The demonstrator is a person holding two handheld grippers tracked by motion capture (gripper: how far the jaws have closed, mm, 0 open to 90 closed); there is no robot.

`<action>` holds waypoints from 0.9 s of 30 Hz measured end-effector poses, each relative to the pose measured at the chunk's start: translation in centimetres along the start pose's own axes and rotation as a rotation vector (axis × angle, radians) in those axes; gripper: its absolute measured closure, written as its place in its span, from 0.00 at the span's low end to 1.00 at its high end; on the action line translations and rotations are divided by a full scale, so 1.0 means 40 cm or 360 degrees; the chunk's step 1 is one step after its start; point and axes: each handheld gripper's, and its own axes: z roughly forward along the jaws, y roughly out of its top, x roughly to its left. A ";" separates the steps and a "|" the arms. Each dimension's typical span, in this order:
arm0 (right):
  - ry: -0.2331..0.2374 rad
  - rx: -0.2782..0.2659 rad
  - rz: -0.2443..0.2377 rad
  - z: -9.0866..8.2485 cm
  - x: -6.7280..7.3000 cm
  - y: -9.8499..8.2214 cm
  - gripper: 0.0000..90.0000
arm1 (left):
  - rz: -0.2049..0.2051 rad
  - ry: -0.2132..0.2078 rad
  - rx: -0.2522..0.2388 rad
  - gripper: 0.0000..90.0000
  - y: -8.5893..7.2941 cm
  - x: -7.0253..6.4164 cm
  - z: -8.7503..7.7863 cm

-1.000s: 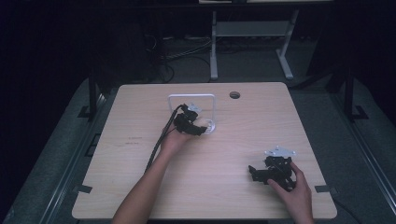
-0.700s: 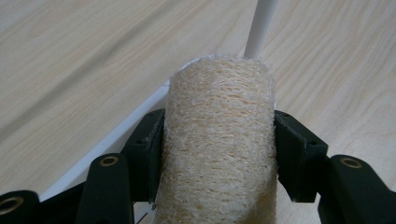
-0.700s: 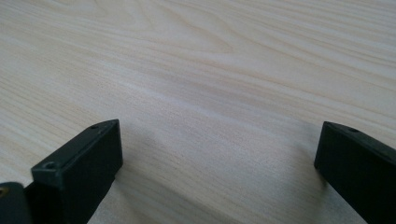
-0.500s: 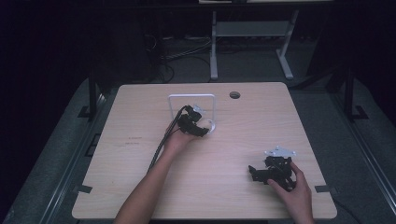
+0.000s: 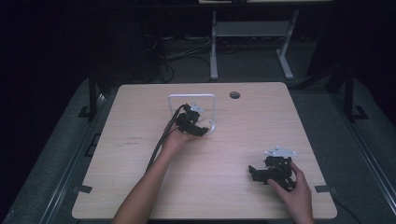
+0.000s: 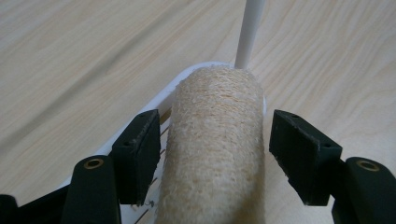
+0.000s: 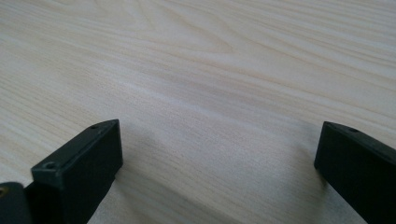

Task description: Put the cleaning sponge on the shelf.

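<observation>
On the pale wooden table (image 5: 224,154), a beige loofah roll (image 6: 215,144) lies in a white rack (image 6: 161,100) — long axis pointing away towards the rack's upright post (image 6: 247,32). The left gripper (image 6: 212,154) straddles it, jaws just opening, pads apart from it; the right gripper (image 7: 217,172) — well apart from the rack — gapes empty.

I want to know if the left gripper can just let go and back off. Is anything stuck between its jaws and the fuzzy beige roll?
Nothing visible is. The left gripper has its jaws on either side of the beige roll, which lies on a white rack, with bare gaps on both sides. The jaws have just been opening. A white post stands beyond the roll's far end.
</observation>
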 end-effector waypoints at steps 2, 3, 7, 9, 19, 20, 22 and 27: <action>0.0000 0.0000 0.0000 0.000 0.000 0.000 0.01 | -0.0012 -0.0004 -0.0016 0.38 -0.002 0.004 -0.023; 0.0000 0.0000 0.0000 0.000 0.000 0.000 0.01 | -0.0017 0.0000 -0.0025 0.38 -0.002 0.005 -0.030; 0.0000 0.0000 0.0000 0.000 0.000 0.000 0.01 | -0.0013 0.0001 -0.0051 0.42 -0.007 0.006 -0.059; 0.0000 0.0000 -0.0001 0.000 0.000 0.000 0.01 | -0.0023 -0.0004 -0.0097 0.47 -0.013 0.001 -0.090; 0.0000 0.0000 -0.0001 0.000 0.000 0.000 0.01 | -0.0052 -0.0143 -0.0123 0.85 -0.032 -0.018 -0.155; 0.0000 0.0000 -0.0001 0.000 0.000 0.000 0.01 | -0.0052 -0.0176 -0.0112 0.90 -0.039 -0.023 -0.158; 0.0000 0.0000 -0.0001 0.000 0.000 0.000 0.01 | -0.0054 -0.0210 -0.0103 0.98 -0.046 -0.029 -0.158; 0.0000 0.0000 -0.0001 0.000 0.000 0.000 0.01 | -0.0045 -0.0265 -0.0070 1.00 -0.068 -0.048 -0.144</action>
